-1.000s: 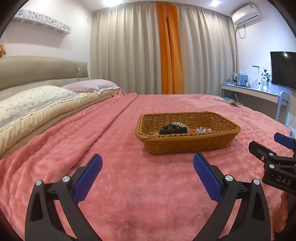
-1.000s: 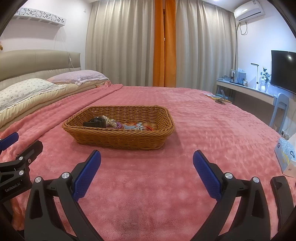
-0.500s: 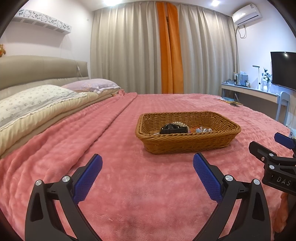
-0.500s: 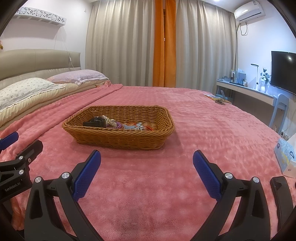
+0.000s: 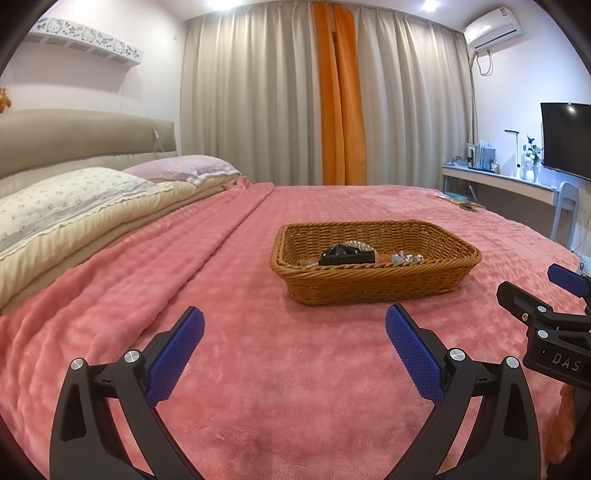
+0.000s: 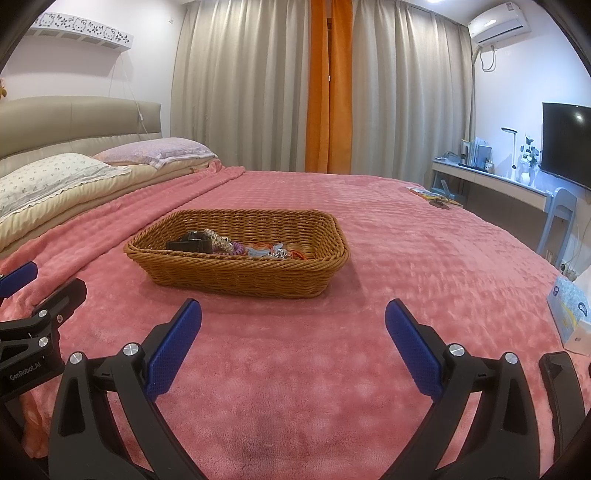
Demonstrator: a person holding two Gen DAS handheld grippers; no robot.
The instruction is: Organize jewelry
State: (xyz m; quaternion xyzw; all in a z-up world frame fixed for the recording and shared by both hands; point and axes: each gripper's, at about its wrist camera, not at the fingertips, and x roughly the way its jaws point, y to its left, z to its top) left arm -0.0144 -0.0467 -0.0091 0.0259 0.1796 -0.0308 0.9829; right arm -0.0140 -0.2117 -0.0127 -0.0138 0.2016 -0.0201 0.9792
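A wicker basket (image 6: 236, 258) sits on the bed, approx mid-blanket. Inside, bunched toward the near side: a black boxy item (image 6: 188, 244), a silvery beaded piece (image 6: 218, 238), a purple coil (image 6: 238, 248), plus small blue, silver & orange-red bits (image 6: 277, 253). That jumble is the jewelry; individual pieces too small to sort out further. Rest of the basket floor looks bare weave.

Left gripper (image 5: 294, 345) is spread wide, nothing between its 2 blue pads, low over the blanket and short of the basket, which lies ahead and to its right. Right gripper (image 6: 293, 336) is likewise spread wide & holding nothing, basket ahead and slightly left. The 2 grippers are side by side.

Surface: fuzzy pink blanket (image 5: 258, 369) over a big bed, 2 pillows (image 5: 74, 195) at left by a beige padded headboard (image 5: 74, 136). Room: grey curtains w/ an orange strip (image 5: 341, 103), AC unit (image 5: 493, 29) high on the wall, desk (image 6: 491, 184), TV (image 6: 565, 140), a tissue box (image 6: 570, 306) at the bed's right edge.
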